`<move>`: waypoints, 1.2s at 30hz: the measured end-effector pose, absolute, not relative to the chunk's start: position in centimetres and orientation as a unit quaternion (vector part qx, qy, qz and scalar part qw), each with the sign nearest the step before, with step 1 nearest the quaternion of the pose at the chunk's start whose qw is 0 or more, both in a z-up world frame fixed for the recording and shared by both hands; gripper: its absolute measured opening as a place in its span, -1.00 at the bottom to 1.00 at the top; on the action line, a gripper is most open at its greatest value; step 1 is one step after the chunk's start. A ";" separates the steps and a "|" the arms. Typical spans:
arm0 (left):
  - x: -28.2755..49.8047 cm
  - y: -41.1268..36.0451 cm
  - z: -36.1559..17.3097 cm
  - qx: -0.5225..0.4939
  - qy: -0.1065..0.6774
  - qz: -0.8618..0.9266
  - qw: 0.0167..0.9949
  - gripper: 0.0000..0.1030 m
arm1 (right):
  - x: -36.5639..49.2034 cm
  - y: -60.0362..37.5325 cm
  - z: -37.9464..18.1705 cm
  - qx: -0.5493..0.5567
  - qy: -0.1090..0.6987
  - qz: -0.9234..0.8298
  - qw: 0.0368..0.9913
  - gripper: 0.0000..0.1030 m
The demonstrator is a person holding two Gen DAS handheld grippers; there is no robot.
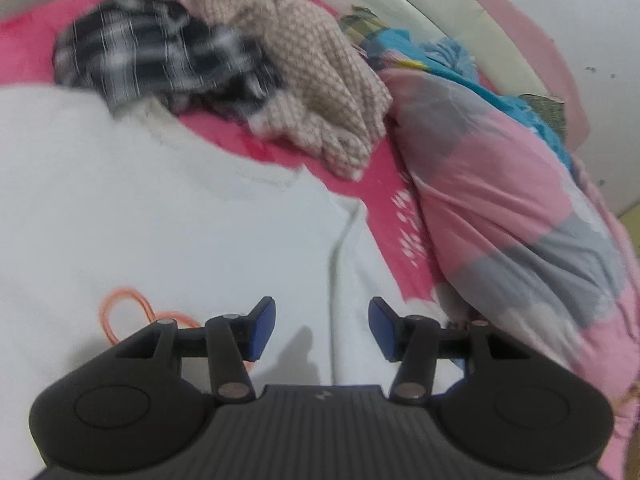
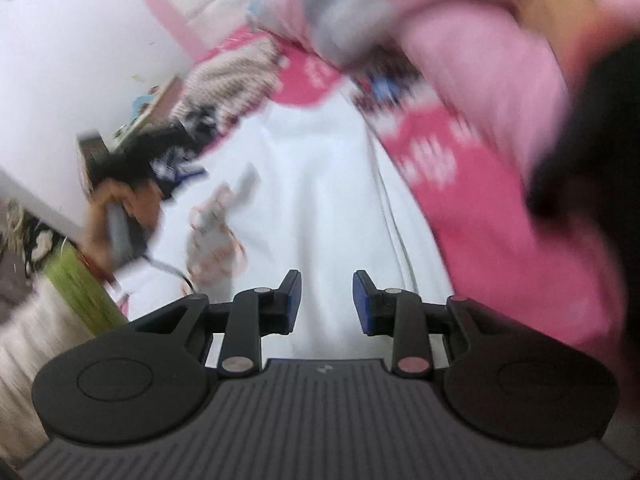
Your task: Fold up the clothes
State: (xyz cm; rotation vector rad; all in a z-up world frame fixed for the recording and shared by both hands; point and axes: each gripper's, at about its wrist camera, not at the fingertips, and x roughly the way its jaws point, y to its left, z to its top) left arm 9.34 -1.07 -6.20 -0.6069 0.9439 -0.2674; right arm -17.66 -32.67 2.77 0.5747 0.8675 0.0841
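Observation:
A white garment (image 1: 160,220) with an orange print (image 1: 128,312) lies spread flat on a hot-pink bed sheet (image 1: 372,184). My left gripper (image 1: 322,312) hovers over it near a seam, jaws open, nothing between the blue pads. The blurred right wrist view shows the same white garment (image 2: 320,180) running away from my right gripper (image 2: 327,284), whose jaws stand apart and empty above the cloth. At the left of that view, a hand (image 2: 116,216) holds the other gripper near the printed patch (image 2: 212,232).
A crumpled black-and-white plaid shirt (image 1: 152,52) and a beige knit (image 1: 312,80) are piled beyond the white garment. A pink-and-grey checked quilt (image 1: 500,200) is bunched along the right, against a pale wall (image 1: 580,20). A dark blurred shape (image 2: 592,160) fills the right edge.

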 end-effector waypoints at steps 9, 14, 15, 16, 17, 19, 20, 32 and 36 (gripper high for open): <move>8.1 -3.7 -7.9 -0.263 0.439 -0.224 0.829 0.01 | 0.3 -34.2 3.4 0.074 0.456 0.108 0.881 0.03; 8.3 -4.6 -8.8 -0.243 0.436 -0.242 0.832 0.01 | 7.0 -35.3 -3.0 0.059 0.472 0.095 0.875 0.03; 8.4 -4.7 -9.1 -0.240 0.439 -0.244 0.831 0.01 | 8.0 -35.8 -4.1 0.073 0.474 0.096 0.872 0.03; 8.6 -5.0 -9.4 -0.238 0.442 -0.247 0.829 0.00 | 8.7 -36.1 -5.0 0.087 0.478 0.102 0.868 0.03; 8.8 -5.2 -9.7 -0.238 0.445 -0.249 0.827 0.00 | 9.3 -36.5 -5.7 0.100 0.482 0.112 0.863 0.01; 9.1 -5.8 -10.3 -0.235 0.450 -0.254 0.823 -0.01 | 9.7 -36.9 -6.9 0.119 0.490 0.132 0.853 -0.03; 9.1 -6.1 -10.5 -0.232 0.451 -0.256 0.823 -0.02 | 9.8 -37.1 -7.4 0.127 0.494 0.141 0.848 -0.27; 10.7 -10.5 -11.6 -0.186 0.418 -0.231 0.858 -0.02 | 6.4 -35.9 -6.2 -0.008 0.426 0.096 0.900 -0.90; 10.5 -10.3 -11.6 -0.187 0.407 -0.218 0.867 -0.02 | 7.0 -36.3 -7.9 -0.049 0.441 0.041 0.895 -0.93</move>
